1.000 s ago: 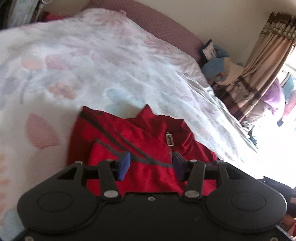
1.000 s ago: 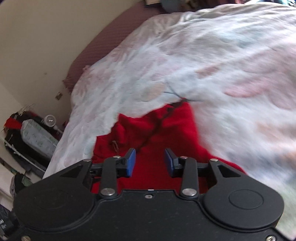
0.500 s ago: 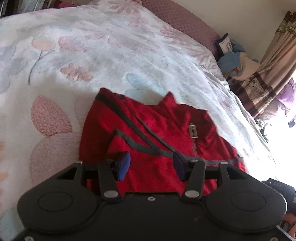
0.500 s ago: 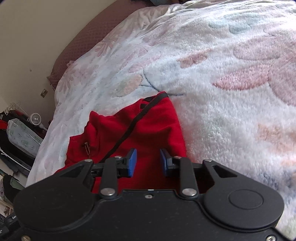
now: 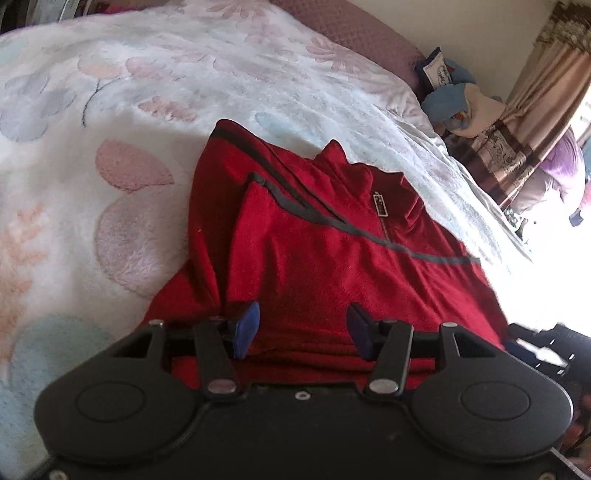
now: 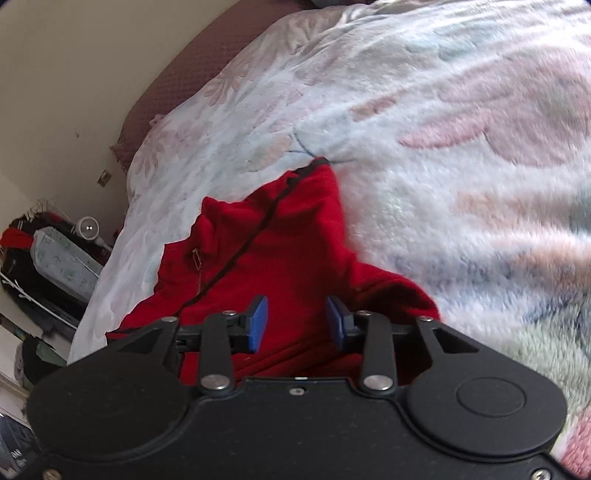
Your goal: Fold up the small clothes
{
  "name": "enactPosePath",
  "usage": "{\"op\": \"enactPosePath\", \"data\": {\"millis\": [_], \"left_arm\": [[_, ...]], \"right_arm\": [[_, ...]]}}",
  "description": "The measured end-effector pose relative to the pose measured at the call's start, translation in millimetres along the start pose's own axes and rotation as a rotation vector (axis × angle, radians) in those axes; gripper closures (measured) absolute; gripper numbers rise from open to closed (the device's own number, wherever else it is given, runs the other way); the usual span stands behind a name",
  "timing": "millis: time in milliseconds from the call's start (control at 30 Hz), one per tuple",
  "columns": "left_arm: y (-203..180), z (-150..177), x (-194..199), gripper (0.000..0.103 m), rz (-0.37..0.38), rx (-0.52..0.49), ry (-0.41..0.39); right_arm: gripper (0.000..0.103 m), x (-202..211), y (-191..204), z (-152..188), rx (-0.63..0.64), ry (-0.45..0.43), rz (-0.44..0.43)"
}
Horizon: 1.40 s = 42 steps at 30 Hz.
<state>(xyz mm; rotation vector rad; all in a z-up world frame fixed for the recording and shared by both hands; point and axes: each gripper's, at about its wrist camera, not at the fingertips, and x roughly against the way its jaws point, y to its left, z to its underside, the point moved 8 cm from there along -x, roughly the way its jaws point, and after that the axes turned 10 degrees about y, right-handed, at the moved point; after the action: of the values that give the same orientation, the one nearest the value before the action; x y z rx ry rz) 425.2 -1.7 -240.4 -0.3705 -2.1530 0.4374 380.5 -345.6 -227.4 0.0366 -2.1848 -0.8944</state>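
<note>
A small red zip-neck top [image 5: 325, 258] with dark piping lies on the floral fleece blanket [image 5: 147, 110], collar and zip pull [image 5: 379, 205] toward the far side. My left gripper [image 5: 301, 328] hovers over the near part of the top, blue pads wide apart and nothing pinched between them. In the right wrist view the same red top [image 6: 280, 251] lies below my right gripper [image 6: 297, 323]. Its jaws stand narrower and are opening a little, with red cloth beneath them but not pressed by the pads. The top's near hem is hidden behind both gripper bodies.
The blanket [image 6: 443, 147] covers a bed with a maroon headboard [image 5: 369, 33]. Cushions and soft toys [image 5: 454, 103] are piled beside a striped curtain [image 5: 535, 110]. Bags and clutter [image 6: 48, 251] stand on the floor off the bed's other side.
Both grippers have come lower and nearer to the red top, which fills more of each view and lies spread out flatter. The right jaws stand slightly narrower than a second ago.
</note>
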Motion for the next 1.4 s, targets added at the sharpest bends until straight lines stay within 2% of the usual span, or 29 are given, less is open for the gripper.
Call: {"op": "enactPosePath", "data": {"millis": [100,200,267,300,367,467,567,700,833,933,1067,1167,1267,1400], "left_arm": [[-3.0,1.4,-3.9,0.049,-0.026,-0.024,-0.007],[-7.1,-5.9,5.4,0.049,-0.039,0.001,0.018],[-9.5,-9.6,24.9,0.049,-0.043,0.037,0.027],[-10.0,-8.0,40.7,0.048,-0.04,0.053,0.025],[-9.3,1.0,68.6,0.048,-0.021,0.062,0.033],[-1.8,35.1,113.7,0.047,0.016,0.042,0.06],[16.7,76.9,152.4,0.047,0.017,0.03,0.087],[49.7,132.3,188.8,0.047,-0.012,0.081,0.123],[80.1,166.4,210.5,0.048,-0.038,0.154,0.128],[95.9,184.4,218.2,0.048,0.023,0.264,0.135],[101.2,207.9,207.8,0.047,0.154,0.395,0.194],[101.1,211.3,198.6,0.047,0.173,0.431,0.192],[99.8,207.9,192.8,0.046,0.228,0.469,0.204],[101.5,208.7,189.0,0.045,0.315,0.508,0.222]], "right_arm": [[0.072,-3.2,-7.6,0.7,-0.039,0.0,-0.014],[0.072,-2.6,-8.7,0.7,-0.062,0.007,-0.02],[0.071,10.7,-5.3,-0.3,-0.1,0.009,-0.008],[0.066,21.5,-2.1,-0.4,-0.115,0.006,-0.009],[0.062,53.4,7.0,3.2,-0.09,-0.01,-0.029],[0.055,101.1,11.9,18.0,-0.006,-0.007,-0.067],[0.054,149.3,-4.6,47.6,0.058,0.02,-0.083],[0.053,191.2,-38.5,96.3,0.103,0.094,-0.05],[0.053,213.9,-70.7,133.1,0.094,0.146,-0.037],[0.053,224.8,-92.7,149.2,0.035,0.151,-0.039],[0.053,229.2,-105.3,158.2,-0.011,0.142,-0.046],[0.052,226.6,-105.4,160.0,-0.022,0.14,-0.055],[0.049,219.6,-100.3,156.3,-0.004,0.145,-0.073],[0.048,203.6,-95.6,156.1,-0.016,0.215,-0.148]]}}
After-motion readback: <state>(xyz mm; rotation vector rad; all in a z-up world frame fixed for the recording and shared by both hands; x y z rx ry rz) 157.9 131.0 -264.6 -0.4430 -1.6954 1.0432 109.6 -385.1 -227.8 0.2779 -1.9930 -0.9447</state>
